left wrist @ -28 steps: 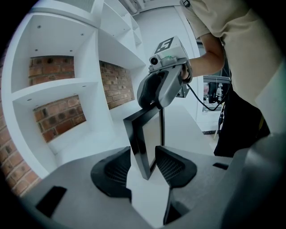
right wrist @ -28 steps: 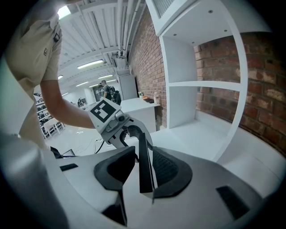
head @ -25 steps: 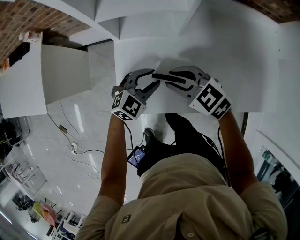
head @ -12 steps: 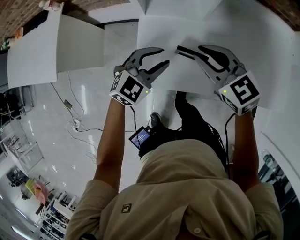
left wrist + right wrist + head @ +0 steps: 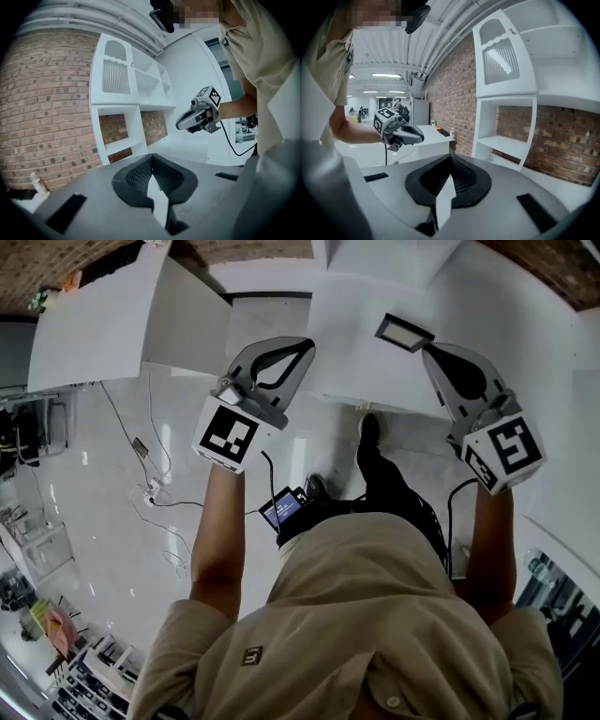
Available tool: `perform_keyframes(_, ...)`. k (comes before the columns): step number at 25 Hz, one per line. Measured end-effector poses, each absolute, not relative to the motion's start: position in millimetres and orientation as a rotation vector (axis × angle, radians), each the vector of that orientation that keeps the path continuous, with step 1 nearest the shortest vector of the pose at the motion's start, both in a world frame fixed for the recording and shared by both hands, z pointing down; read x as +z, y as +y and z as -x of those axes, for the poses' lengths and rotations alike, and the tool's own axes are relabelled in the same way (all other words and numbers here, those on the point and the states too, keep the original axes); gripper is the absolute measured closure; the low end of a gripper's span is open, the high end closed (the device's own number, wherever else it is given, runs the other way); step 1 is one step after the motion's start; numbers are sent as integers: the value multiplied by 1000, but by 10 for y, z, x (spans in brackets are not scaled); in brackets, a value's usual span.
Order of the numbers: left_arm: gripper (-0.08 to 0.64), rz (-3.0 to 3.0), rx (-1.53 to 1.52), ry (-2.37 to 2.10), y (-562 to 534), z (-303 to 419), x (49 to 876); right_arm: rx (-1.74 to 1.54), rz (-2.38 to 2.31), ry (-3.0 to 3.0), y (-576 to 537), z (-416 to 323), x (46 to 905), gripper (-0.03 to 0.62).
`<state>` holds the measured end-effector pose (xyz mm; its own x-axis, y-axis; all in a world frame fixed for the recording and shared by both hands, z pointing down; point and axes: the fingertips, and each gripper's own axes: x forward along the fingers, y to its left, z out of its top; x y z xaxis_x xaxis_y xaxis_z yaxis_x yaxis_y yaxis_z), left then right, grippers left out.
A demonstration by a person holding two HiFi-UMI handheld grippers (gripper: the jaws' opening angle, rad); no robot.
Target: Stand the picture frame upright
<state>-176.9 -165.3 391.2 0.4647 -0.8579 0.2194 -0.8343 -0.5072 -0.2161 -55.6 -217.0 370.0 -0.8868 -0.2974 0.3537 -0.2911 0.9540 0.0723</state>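
The picture frame (image 5: 405, 332), small and dark-edged with a pale grey face, rests on the white table (image 5: 356, 371) with nothing touching it. I cannot tell how steeply it stands. My right gripper (image 5: 428, 350) hangs just in front of it, jaws shut and empty. My left gripper (image 5: 305, 345) is over the table's left front corner, also shut on nothing. In the left gripper view the pads (image 5: 151, 157) meet, and the right gripper (image 5: 199, 117) shows beyond. In the right gripper view the pads (image 5: 450, 159) meet too, with the left gripper (image 5: 398, 131) off to the left.
A white shelf unit (image 5: 126, 93) stands against a brick wall (image 5: 42, 108) behind the table. A second white table (image 5: 94, 324) sits to the left. Cables (image 5: 150, 488) trail over the glossy floor. The person's legs and a small screen (image 5: 281, 512) are below the table edge.
Both grippers were open around the dark frame; now they are shut, empty and drawn back toward the person. The frame is left alone on the table.
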Motion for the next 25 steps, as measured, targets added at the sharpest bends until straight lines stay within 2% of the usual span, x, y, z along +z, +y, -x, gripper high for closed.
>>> perform_keyframes(11, 553, 2656, -257, 1721, -301, 2151, 2965, -68, -509, -2729, -742, 610, 3047, 588)
perform_keyframes(25, 552, 2588, -237, 1522, 600, 1987, 2269, -94, -693, -2665, 229, 310, 2650, 589)
